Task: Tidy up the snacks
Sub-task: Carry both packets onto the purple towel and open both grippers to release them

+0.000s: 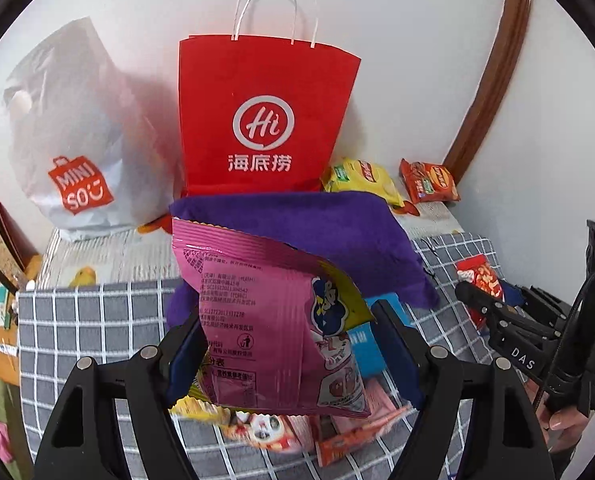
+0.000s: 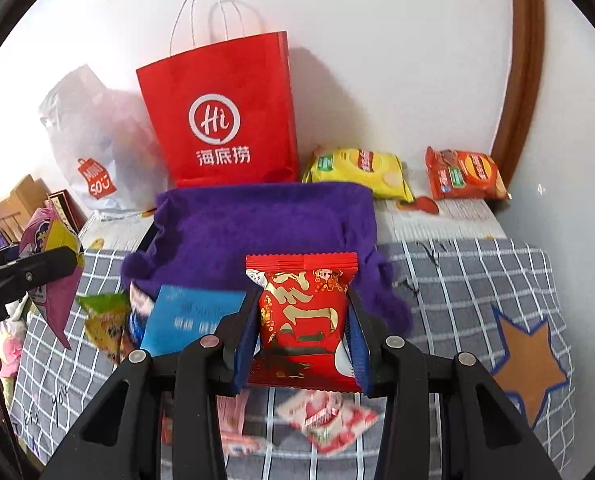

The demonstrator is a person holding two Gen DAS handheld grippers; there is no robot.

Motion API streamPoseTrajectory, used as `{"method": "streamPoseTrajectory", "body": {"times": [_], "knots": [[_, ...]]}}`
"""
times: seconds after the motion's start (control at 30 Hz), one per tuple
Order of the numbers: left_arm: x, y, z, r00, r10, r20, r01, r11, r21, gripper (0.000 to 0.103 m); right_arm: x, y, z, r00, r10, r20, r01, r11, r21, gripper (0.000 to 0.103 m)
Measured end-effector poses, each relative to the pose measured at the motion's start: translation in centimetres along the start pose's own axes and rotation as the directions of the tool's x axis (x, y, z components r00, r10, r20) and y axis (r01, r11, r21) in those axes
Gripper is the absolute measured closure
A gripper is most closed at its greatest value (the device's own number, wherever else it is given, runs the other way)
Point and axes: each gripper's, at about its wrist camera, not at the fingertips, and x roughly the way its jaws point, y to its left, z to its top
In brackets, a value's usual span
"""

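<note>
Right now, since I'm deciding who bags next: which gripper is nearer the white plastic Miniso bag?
Left. The left gripper, holding a pink snack packet, sits front-right of the white plastic Miniso bag; the right gripper, holding a red packet, is farther right.

I'm looking at a home bedroom: a checked bedspread [image 2: 477, 280], shopping bags [image 1: 265, 120] against the far wall, a wooden door frame [image 2: 525, 80] at right.
</note>
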Motion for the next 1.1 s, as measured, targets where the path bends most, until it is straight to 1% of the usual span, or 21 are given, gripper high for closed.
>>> {"method": "streamPoseTrajectory", "body": {"times": [0.33,0.63,0.8,0.97,1.03,1.1], "knots": [[3.2,0.9,4.3,1.0,0.009,-0.005,-0.009,1.0,0.004,0.026,3.3,0.3,5.4,1.0,-0.002,0.022,0.003,0.999,-0.034,0.063],[7.9,1.9,7.6,0.998,0.017,-0.056,-0.017,1.0,-0.006,0.026,7.3,-0.2,9.2,0.999,0.009,0.031,-0.008,0.999,-0.049,0.063],[10.7,2.1,8.8,0.996,0.014,-0.088,-0.014,1.0,0.0,0.026,10.1,-0.9,10.9,1.0,0.012,0.014,-0.012,0.999,-0.041,0.063],[13.7,2.4,9.3,0.993,0.007,-0.119,-0.007,1.0,0.004,0.026,13.0,-1.7,11.3,1.0,0.022,-0.008,-0.022,0.999,-0.027,0.063],[14.9,2.5,9.4,0.991,0.009,-0.134,-0.008,1.0,0.008,0.026,14.5,-2.1,10.7,0.999,0.043,-0.029,-0.044,0.999,-0.015,0.063],[16.5,2.7,9.3,0.988,0.011,-0.155,-0.01,1.0,0.009,0.026,16.5,-2.8,10.1,0.995,0.062,-0.076,-0.062,0.998,0.005,0.063]]}}
